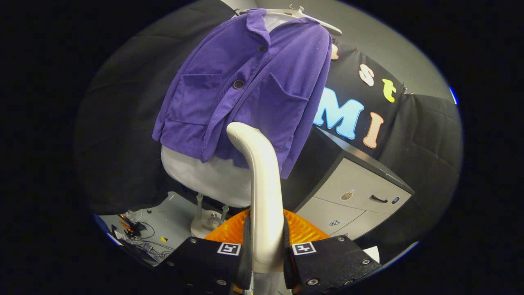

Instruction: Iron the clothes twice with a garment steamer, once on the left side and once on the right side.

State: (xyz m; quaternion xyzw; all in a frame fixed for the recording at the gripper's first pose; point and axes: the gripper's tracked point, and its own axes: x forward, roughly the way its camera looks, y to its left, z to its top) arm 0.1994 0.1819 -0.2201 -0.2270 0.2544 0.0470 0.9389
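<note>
Gripper [266, 252] is clamped on the garment steamer [262, 184], both fingers [213, 262] pressing its white handle from either side; handle rises up betw. them, its rounded top curving over in front of the jacket hem. Orange steamer body [303, 229] sits just beyond the fingers. Purple corduroy jacket [249, 94], buttoned, hangs on a white hanger [311, 18] over a white garment [204, 174]. Grey drawer cabinet [360, 196] stands beside it. Cables [135, 233] lie on the floor.

purple jacket [249, 90] with dark buttons, white steamer handle [262, 180], orange ribbed base [303, 231], grey cabinet [360, 192].
</note>
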